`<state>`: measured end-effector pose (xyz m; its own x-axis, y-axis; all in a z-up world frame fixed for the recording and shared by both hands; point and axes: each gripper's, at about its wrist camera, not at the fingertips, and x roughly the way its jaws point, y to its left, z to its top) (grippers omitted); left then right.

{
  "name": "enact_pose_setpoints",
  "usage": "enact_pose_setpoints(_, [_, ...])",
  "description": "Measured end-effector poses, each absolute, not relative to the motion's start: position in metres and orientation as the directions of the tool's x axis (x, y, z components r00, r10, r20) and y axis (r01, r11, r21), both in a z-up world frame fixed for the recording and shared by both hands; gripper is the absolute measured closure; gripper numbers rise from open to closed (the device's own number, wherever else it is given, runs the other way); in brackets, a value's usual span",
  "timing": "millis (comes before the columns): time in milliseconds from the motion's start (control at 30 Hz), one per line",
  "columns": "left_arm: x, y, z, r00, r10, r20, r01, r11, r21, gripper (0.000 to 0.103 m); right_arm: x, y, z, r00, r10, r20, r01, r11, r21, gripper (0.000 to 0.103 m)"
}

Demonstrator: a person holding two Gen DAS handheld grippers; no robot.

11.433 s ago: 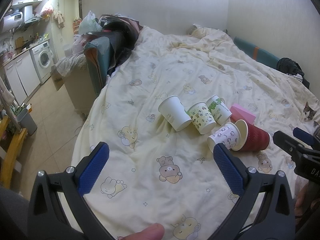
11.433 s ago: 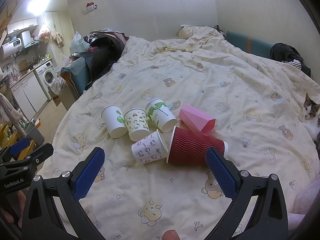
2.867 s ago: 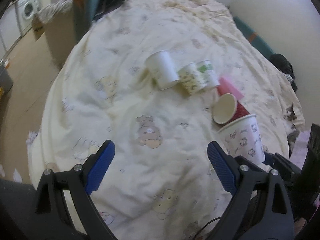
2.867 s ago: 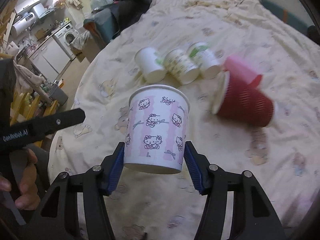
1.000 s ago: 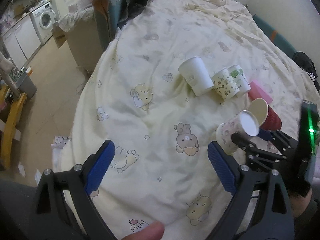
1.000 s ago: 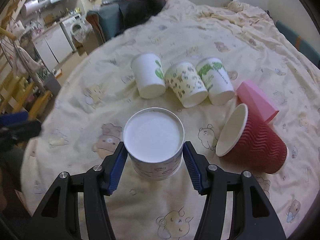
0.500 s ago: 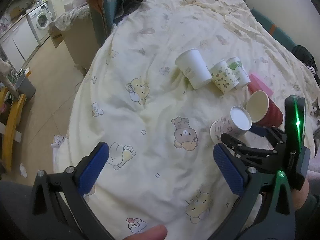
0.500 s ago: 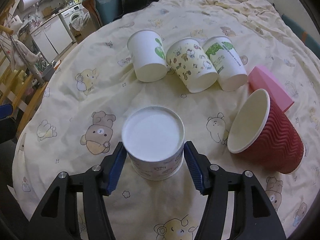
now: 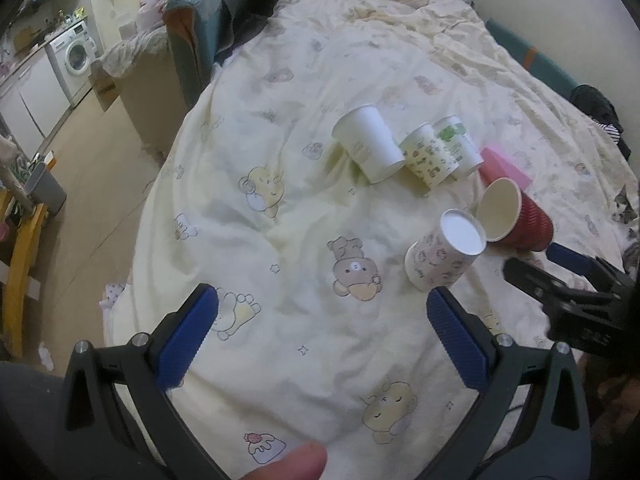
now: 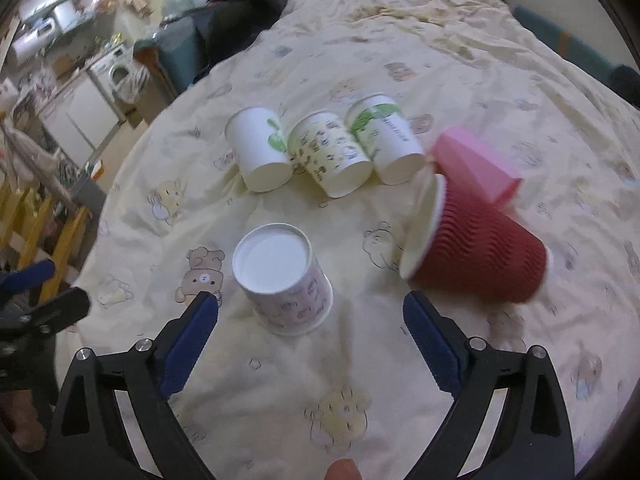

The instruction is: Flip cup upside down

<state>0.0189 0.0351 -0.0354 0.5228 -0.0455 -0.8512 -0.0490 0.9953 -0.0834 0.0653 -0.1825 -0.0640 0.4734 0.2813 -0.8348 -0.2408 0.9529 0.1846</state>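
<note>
The Hello Kitty paper cup [image 10: 282, 280] stands upside down on the cream bedsheet [image 10: 360, 360], base up; it also shows in the left wrist view [image 9: 444, 250]. My right gripper [image 10: 310, 344] is open and empty, just behind the cup, jaws apart and clear of it. The right gripper also shows at the right edge of the left wrist view [image 9: 568, 276]. My left gripper [image 9: 320, 338] is open and empty, over the sheet to the left of the cup.
A red ribbed cup [image 10: 472, 244] lies on its side right of the flipped cup, a pink cup [image 10: 472, 164] behind it. Three paper cups [image 10: 324, 152] lie on their sides further back. The bed edge and floor [image 9: 80, 168] lie to the left.
My right gripper has opened and let go of the Hello Kitty cup, then pulled back. The cup now stands upside down on the sheet. The left gripper has barely moved.
</note>
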Motion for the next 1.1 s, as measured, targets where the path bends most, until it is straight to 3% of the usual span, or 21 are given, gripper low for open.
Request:
enact_pose_setpoints(233, [-0.003,0.036,-0.02,0.58,-0.081,-0.81,-0.035,0.992,-0.124,0.0,0.02,-0.205,-0.025,0.555,0.284,-0.782,-0.182,0.959,0.219,0.0])
enact_pose_setpoints(633, [-0.037,0.024,0.002,0.718,-0.029,-0.695,-0.009,0.999,-0.051,0.0,-0.032,-0.205,-0.005,0.748,0.184,-0.638,-0.146,0.983,0.113,0.0])
enact_pose_setpoints(1100, [-0.04,0.011,-0.002,0.747,-0.024,-0.665,0.002,0.999,-0.034,0.0,-0.033,-0.205,-0.01,0.77,0.165,-0.616,-0.13,0.986,0.102,0.0])
